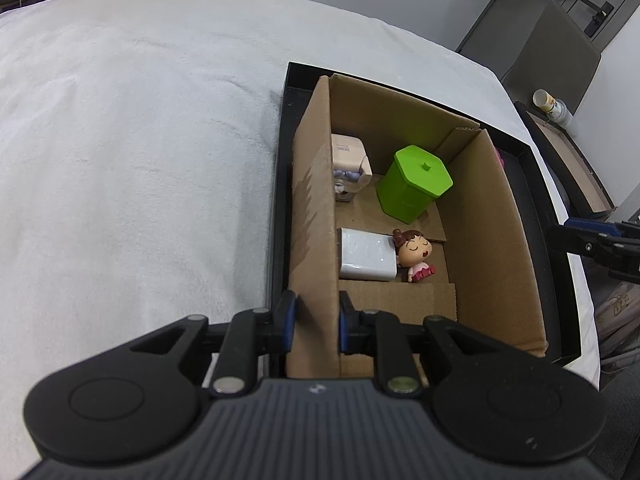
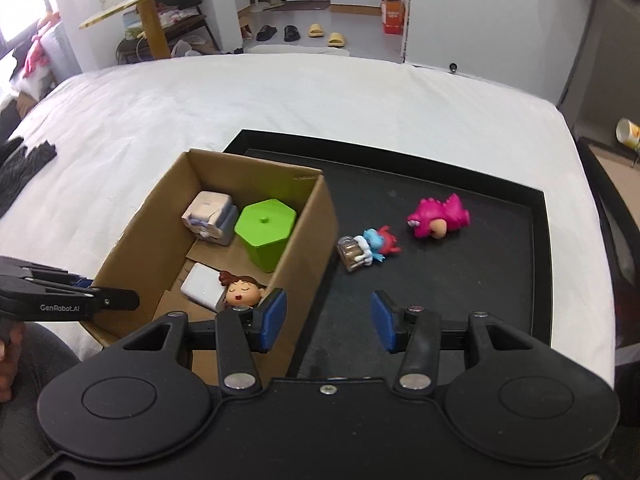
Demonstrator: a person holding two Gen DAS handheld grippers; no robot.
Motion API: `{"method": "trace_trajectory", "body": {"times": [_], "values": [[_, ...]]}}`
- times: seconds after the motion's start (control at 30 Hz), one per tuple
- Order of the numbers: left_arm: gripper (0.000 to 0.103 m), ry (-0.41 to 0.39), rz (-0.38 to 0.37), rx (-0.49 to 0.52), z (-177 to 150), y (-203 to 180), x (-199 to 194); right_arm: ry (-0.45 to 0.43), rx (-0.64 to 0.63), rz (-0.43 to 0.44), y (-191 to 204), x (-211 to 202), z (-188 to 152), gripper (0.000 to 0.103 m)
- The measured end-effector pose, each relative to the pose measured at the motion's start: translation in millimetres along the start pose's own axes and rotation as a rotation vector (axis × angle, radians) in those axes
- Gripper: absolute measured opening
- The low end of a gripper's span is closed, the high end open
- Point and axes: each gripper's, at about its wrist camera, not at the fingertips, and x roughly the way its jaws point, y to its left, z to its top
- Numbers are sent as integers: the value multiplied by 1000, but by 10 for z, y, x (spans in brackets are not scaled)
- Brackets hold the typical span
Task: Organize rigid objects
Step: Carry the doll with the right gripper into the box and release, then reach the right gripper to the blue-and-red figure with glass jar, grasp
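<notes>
A cardboard box (image 1: pixel 316 216) (image 2: pixel 308 248) stands in a black tray (image 2: pixel 460 264) on a white bed. Inside it lie a green hexagonal container (image 1: pixel 414 182) (image 2: pixel 266 234), a white charger (image 1: pixel 366 256) (image 2: pixel 202 286), a girl figurine (image 1: pixel 416 254) (image 2: pixel 240 290) and a pale boxy toy (image 1: pixel 350 160) (image 2: pixel 208 216). My left gripper (image 1: pixel 316 316) is shut on the box's left wall. My right gripper (image 2: pixel 328 322) is open and empty, near the box's right wall. On the tray lie a pink dinosaur toy (image 2: pixel 438 218) and a blue and red figure with a jar (image 2: pixel 366 246).
The white bed (image 1: pixel 132 152) spreads left of and beyond the tray. The right gripper's fingers (image 1: pixel 592 240) show at the right edge of the left wrist view. A black cloth (image 2: pixel 24 164) lies at the bed's left edge. Furniture and slippers stand beyond the bed.
</notes>
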Motion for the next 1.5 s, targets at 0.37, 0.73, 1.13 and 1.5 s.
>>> {"method": "trace_trajectory", "body": {"times": [0.37, 0.73, 1.13, 1.5], "values": [[15, -17, 60, -9, 0, -32, -32, -35, 37, 34, -299, 218, -104, 55], [15, -49, 80, -184, -18, 45, -79, -45, -28, 76, -474, 617, -67, 59], [15, -67, 117, -271, -41, 20, -95, -36, -88, 109, -550, 1046, -11, 59], [16, -85, 170, -364, 26, -33, -55, -56, -139, 115, -545, 1257, 41, 59]]}}
